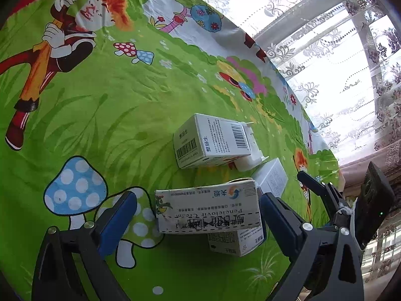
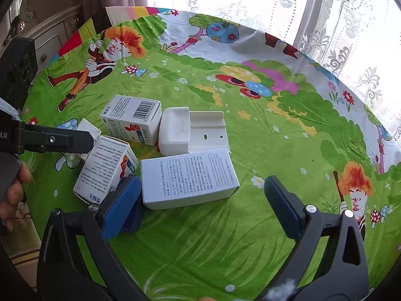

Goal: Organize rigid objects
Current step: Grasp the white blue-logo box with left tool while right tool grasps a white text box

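Several white boxes cluster on a cartoon-print tablecloth (image 2: 250, 225). In the left wrist view my left gripper (image 1: 198, 215) is open around a Penciclovir cream box (image 1: 208, 207), which rests on a smaller medicine box (image 1: 235, 242); the right pad is close to the box end and the left pad stands apart. A barcode box (image 1: 213, 140) lies beyond. In the right wrist view my right gripper (image 2: 200, 198) is open, low over the cloth, with a flat white text box (image 2: 189, 176) between its fingers. A white plastic holder (image 2: 185, 131) and a barcode box (image 2: 132, 119) lie behind.
The left gripper's finger (image 2: 60, 139) reaches in from the left of the right wrist view, over a tilted medicine box (image 2: 105, 168). The right gripper (image 1: 325, 190) shows at the right of the left wrist view. Lace curtains (image 2: 338, 25) hang past the table's far edge.
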